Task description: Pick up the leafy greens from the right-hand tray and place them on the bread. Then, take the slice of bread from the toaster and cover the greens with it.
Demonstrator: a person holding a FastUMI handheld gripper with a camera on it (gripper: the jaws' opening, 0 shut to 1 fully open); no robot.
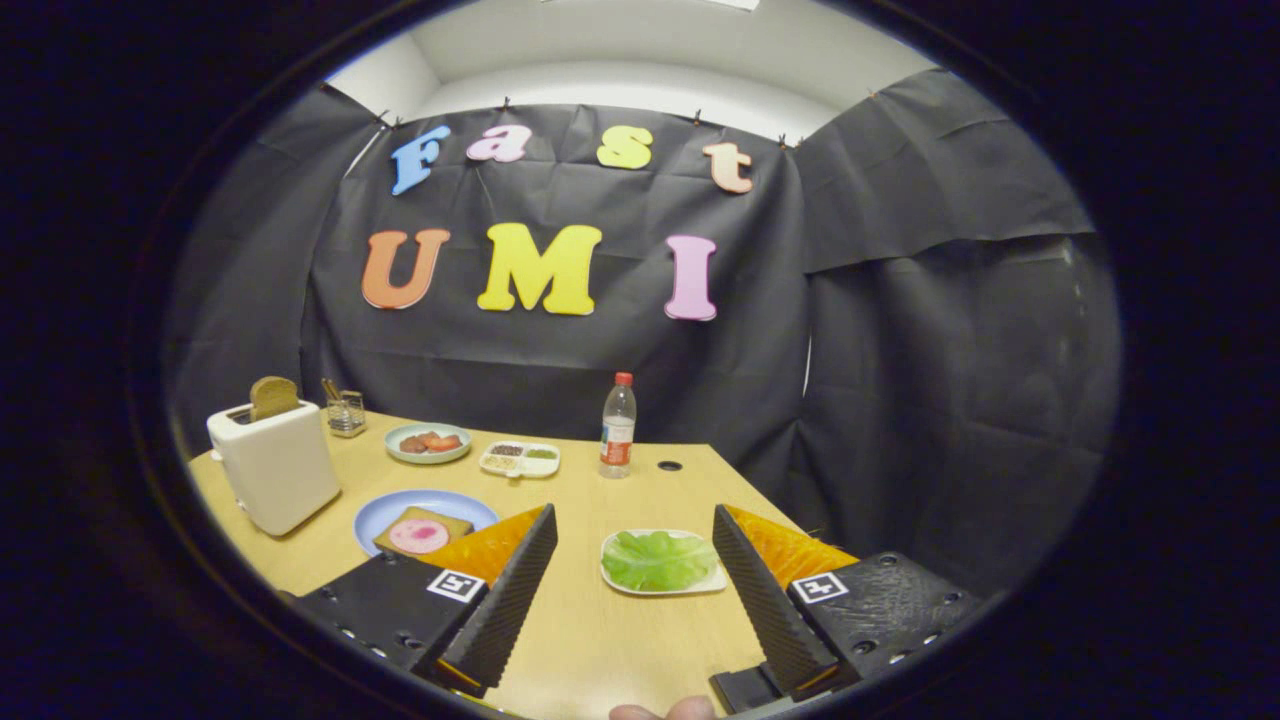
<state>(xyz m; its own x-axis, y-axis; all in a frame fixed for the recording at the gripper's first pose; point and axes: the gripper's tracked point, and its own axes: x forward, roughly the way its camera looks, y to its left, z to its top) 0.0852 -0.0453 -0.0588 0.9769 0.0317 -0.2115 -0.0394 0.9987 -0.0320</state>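
Leafy greens point(658, 560) sat on a small white tray point(716, 582), and we took that tray as our landmark. The greens looked like a flat, crinkled lettuce piece covering most of it. We judged them light, thin and floppy, probably a bit slick, and easy to crease or tear if real. Best hold, in our view, was a raised ruffled edge on the near side of the tray, pinched shallow so the fingers didn't scrape the tray or drag it along. We expected the leaf to droop once lifted, so the carry would need to be slow and level. The gripper point(632, 525) stood wide open, holding nothing and touching nothing we could see. The tray lay just ahead of it, roughly centred in the gap between the two fingers, with bare wooden table point(590, 640) between the tray and the finger bases. Left of the tray sat a blue plate point(380, 512) with the bread point(455, 524) on it, a pink round slice point(419, 536) on top, partly hidden by the left finger. Further left of the tray stood the white toaster point(277, 470) with a bread slice point(273, 396) sticking up from its slot. Beyond the tray stood a water bottle point(618, 425). Nothing was picked yet, so we took the greens grasp as the step in hand.
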